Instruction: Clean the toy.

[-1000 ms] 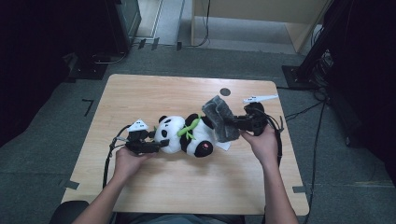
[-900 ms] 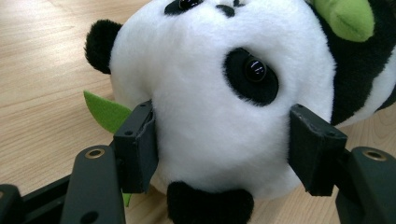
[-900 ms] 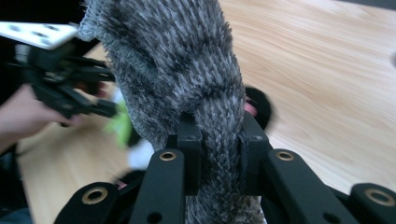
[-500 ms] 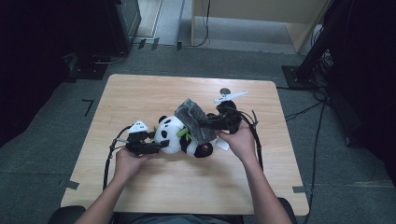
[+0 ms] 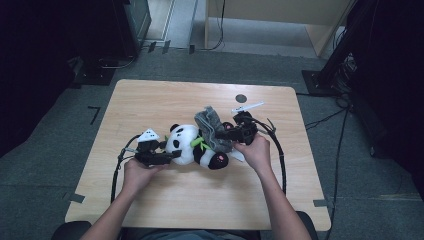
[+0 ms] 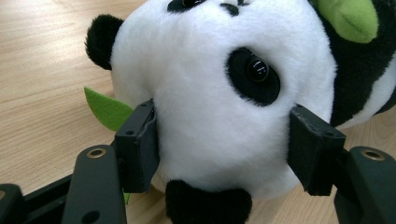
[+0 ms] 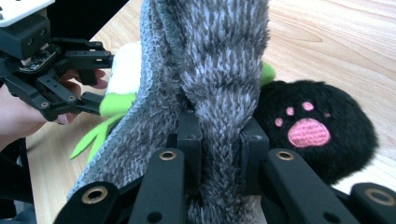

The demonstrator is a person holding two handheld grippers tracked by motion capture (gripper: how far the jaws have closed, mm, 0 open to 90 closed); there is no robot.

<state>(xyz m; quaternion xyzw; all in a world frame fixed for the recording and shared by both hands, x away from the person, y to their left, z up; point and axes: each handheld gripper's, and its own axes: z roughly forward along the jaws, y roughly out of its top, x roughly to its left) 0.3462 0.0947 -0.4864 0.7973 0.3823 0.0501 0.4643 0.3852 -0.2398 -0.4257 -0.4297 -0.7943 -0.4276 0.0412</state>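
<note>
A plush panda (image 5: pixel 192 147) lies on its side at the middle of the wooden table (image 5: pixel 150 100). My left gripper (image 5: pixel 167 156) is shut on its white head (image 6: pixel 219 93), one pad pressing each side. My right gripper (image 5: pixel 224 134) is shut on a grey fuzzy cloth (image 5: pixel 212 129), which drapes over the panda's body. In the right gripper view the cloth (image 7: pixel 210 79) stands pinched between the pads, with a black foot bearing a pink paw print (image 7: pixel 308 130) to its right and the left gripper (image 7: pixel 86 105) farther off. Green felt leaves (image 6: pixel 107 109) stick out beside the head.
A white strip (image 5: pixel 247 107) and a small dark round mark (image 5: pixel 241 98) lie on the table behind the right gripper. Cables (image 5: pixel 277 150) loop from both grippers over the tabletop. Dark furniture and stands ring the table on the grey floor.
My right gripper has carried the grey cloth left and down, from beside the panda's feet onto its body. The left gripper and the panda's head have stayed where they were.
</note>
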